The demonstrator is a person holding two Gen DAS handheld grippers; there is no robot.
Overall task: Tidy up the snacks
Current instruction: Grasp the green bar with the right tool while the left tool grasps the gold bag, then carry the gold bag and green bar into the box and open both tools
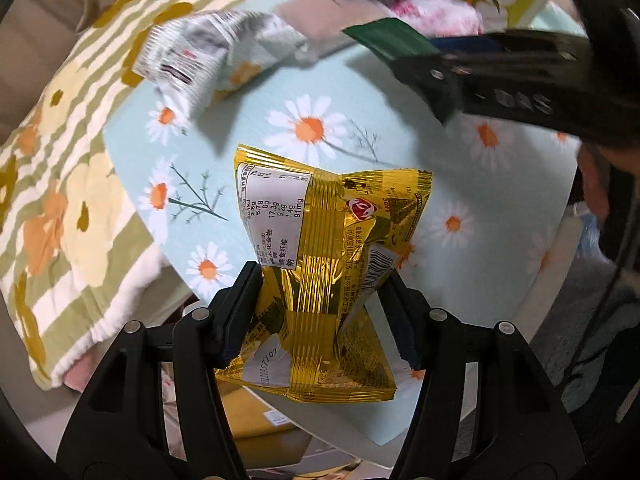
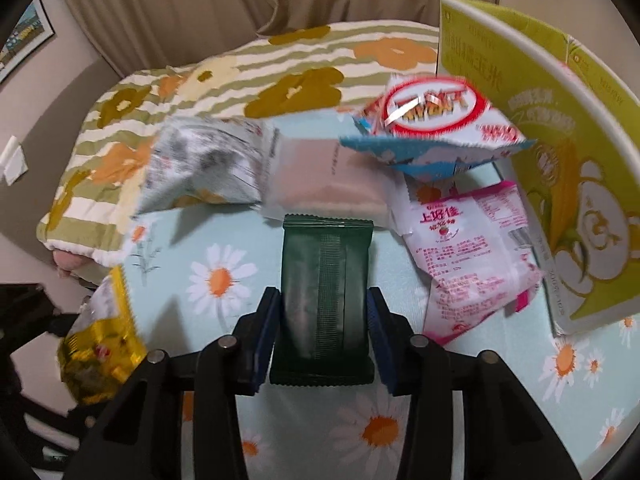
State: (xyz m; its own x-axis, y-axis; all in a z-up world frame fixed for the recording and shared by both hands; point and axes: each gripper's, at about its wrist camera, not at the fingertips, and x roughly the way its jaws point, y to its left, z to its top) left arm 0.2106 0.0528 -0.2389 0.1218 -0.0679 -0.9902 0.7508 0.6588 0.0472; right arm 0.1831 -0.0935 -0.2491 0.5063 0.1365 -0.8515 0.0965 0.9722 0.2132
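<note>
Left wrist view: left gripper (image 1: 320, 312) jaws clamped on gold snack packet (image 1: 320, 256), crumpled, held above daisy-print bench (image 1: 400, 92). Silver packet (image 1: 208, 52) blurred near bench's far edge.

Right wrist view: right gripper (image 2: 322, 320) jaws closed on dark green packet (image 2: 326, 284), seam side up. Beyond it: pale pink packet (image 2: 324, 176), blue-and-red packet (image 2: 432, 128), pink-white packet (image 2: 480, 252), green-yellow box (image 2: 560, 160) at right.
</note>
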